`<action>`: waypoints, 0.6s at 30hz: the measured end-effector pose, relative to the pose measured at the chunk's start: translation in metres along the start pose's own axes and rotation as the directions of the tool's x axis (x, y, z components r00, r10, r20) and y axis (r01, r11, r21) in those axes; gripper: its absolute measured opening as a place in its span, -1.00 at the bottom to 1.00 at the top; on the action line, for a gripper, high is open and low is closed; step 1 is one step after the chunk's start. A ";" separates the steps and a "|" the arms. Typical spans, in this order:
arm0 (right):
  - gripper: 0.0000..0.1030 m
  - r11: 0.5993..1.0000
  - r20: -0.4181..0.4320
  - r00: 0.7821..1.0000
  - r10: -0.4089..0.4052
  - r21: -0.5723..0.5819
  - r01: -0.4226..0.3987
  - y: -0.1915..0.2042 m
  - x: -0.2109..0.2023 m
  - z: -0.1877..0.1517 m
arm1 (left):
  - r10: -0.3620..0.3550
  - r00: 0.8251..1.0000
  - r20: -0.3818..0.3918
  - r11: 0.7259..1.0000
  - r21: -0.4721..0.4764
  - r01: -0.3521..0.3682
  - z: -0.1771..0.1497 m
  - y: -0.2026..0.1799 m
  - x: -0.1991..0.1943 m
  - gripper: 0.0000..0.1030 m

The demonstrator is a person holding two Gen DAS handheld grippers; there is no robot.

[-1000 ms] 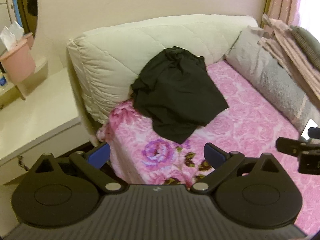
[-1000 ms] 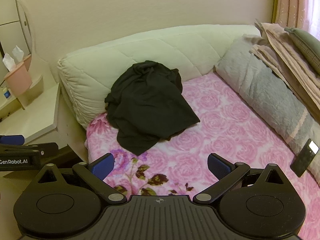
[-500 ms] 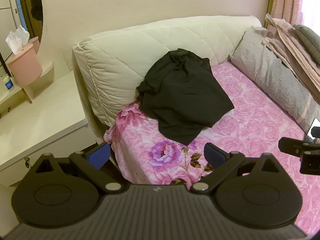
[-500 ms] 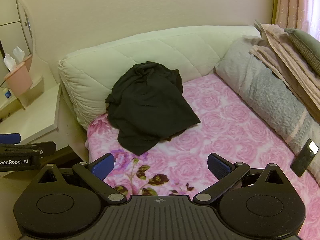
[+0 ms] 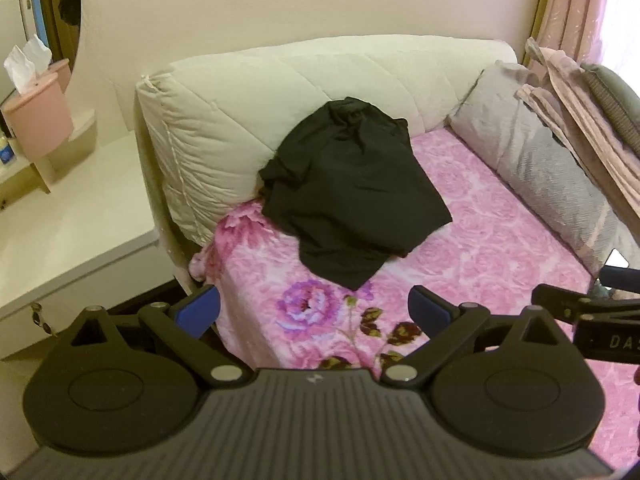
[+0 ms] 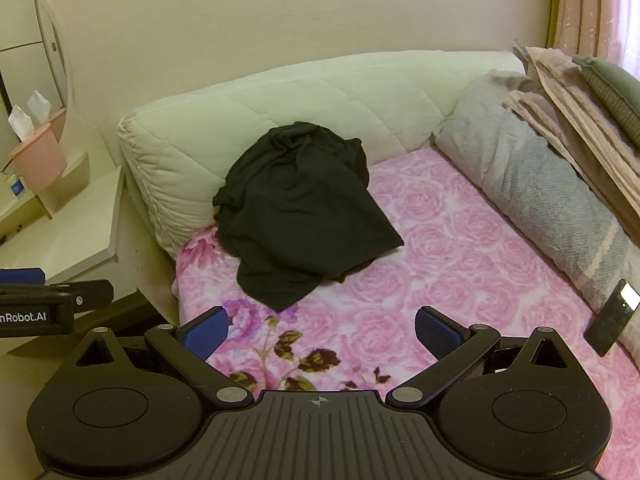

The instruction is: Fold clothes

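Observation:
A crumpled black garment lies in a heap on the pink floral bed, partly leaning on the cream quilted headboard. It also shows in the right wrist view. My left gripper is open and empty, hovering short of the bed's near edge. My right gripper is open and empty above the pink bedspread, short of the garment. Each gripper shows at the edge of the other's view.
A white bedside table with a pink tissue box stands at the left. A grey rolled blanket and folded beige bedding line the bed's right side. A dark phone lies by the blanket.
Both views have shifted slightly; the left gripper has drawn back and turned, so the garment sits more central. Both grippers stay open and the garment has not moved.

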State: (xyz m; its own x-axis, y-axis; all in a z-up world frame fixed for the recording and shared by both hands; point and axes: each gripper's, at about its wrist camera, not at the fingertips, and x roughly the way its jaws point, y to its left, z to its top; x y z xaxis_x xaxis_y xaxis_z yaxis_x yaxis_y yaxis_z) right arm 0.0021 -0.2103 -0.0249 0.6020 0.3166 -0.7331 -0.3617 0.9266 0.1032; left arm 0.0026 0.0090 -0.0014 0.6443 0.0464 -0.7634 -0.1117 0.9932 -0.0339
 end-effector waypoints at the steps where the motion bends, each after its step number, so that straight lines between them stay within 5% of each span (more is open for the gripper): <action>1: 0.98 1.000 0.000 1.000 0.001 0.000 -0.001 -0.001 0.000 0.000 | -0.003 1.000 0.004 1.000 -0.004 0.003 0.000 -0.001 0.000 0.92; 10: 0.98 1.000 -0.009 1.000 0.007 -0.003 -0.007 -0.013 0.003 0.001 | -0.005 1.000 -0.003 0.998 -0.058 0.005 -0.002 -0.005 0.003 0.92; 18: 0.98 1.000 -0.010 1.000 0.011 -0.016 -0.011 -0.031 0.003 -0.005 | 0.045 0.999 -0.002 0.998 0.036 -0.045 -0.006 -0.012 0.014 0.92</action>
State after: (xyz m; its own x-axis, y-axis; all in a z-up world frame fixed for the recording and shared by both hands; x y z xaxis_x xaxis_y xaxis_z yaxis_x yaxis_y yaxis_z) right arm 0.0118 -0.2389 -0.0337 0.5908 0.3246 -0.7387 -0.3798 0.9196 0.1003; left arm 0.0086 -0.0026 -0.0152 0.6367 0.0911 -0.7657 -0.1133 0.9933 0.0240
